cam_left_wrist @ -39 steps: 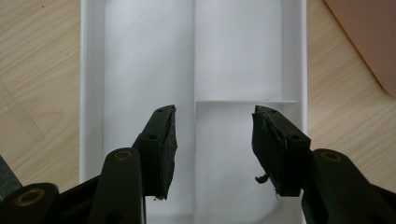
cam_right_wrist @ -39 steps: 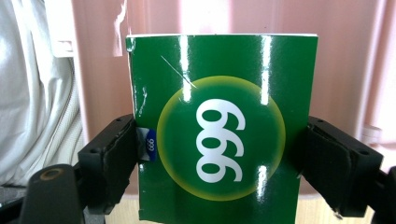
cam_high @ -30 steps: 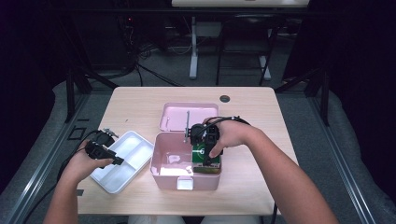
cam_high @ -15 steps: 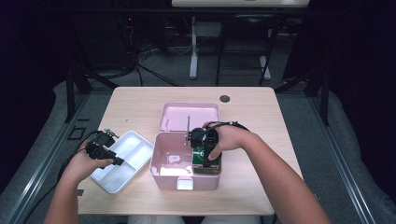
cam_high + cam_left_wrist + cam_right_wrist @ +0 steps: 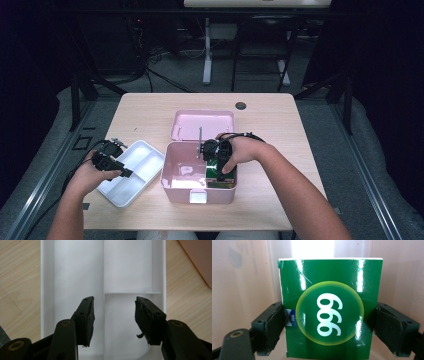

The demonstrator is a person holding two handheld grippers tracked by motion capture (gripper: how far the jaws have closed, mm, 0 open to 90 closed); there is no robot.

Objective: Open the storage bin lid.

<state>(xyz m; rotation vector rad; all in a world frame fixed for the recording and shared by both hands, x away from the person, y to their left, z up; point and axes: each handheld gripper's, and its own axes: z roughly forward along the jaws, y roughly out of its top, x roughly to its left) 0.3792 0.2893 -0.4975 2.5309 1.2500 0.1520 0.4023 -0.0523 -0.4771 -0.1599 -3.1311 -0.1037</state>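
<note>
- The right gripper [image 5: 218, 170] is sinking lower into the pink box [image 5: 172, 186] than a second ago, its jaws pinching the green carton [image 5: 328, 307] by both sides.
- That is looking like the carton being set down inside.
- The left gripper [image 5: 113, 315] is hovering over the white tray [image 5: 47, 290], jaws spread, holding nothing.

A pink lid [image 5: 202, 124] lies flat on the wooden table [image 5: 280, 120], near a small dark, possibly round, cap [image 5: 241, 105].

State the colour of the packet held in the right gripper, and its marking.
The packet is glossy green with white "999" in a yellow-green circle; the right gripper view shows it best.
</note>
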